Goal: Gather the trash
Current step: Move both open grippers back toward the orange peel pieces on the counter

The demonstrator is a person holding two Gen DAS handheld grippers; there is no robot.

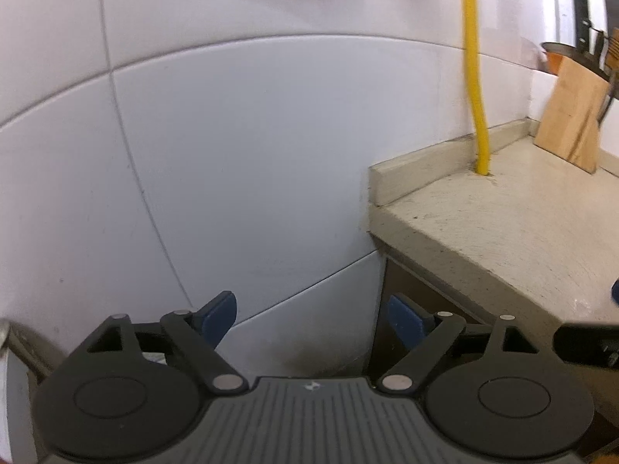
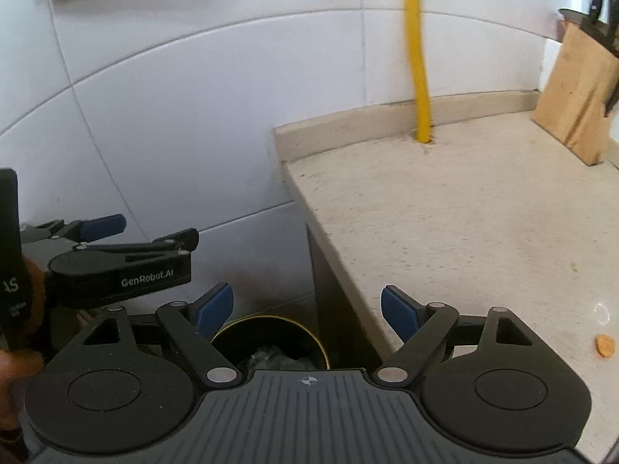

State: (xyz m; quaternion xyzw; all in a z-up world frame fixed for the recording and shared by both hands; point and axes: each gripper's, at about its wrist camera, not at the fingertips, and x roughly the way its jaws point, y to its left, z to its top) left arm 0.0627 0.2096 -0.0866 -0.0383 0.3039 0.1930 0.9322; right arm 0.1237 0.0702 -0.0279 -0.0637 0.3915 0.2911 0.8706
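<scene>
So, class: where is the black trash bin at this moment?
In the right wrist view, the trash bin sits low at centre, on the floor beside the counter end, below the open right gripper.

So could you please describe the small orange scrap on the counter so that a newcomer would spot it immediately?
Start at the pale speckled stone countertop, right of the white tiled wall. Near its front right edge lies a small flat round orange scrap, the only coloured bit there.

Soft, even daylight fills both fisheye views, tile lines bowing strongly toward dark-vignetted corners, slight motion blur smearing the yellow pipe [image 1: 476,77], shadow pooling beneath the bench [image 2: 464,212].
</scene>
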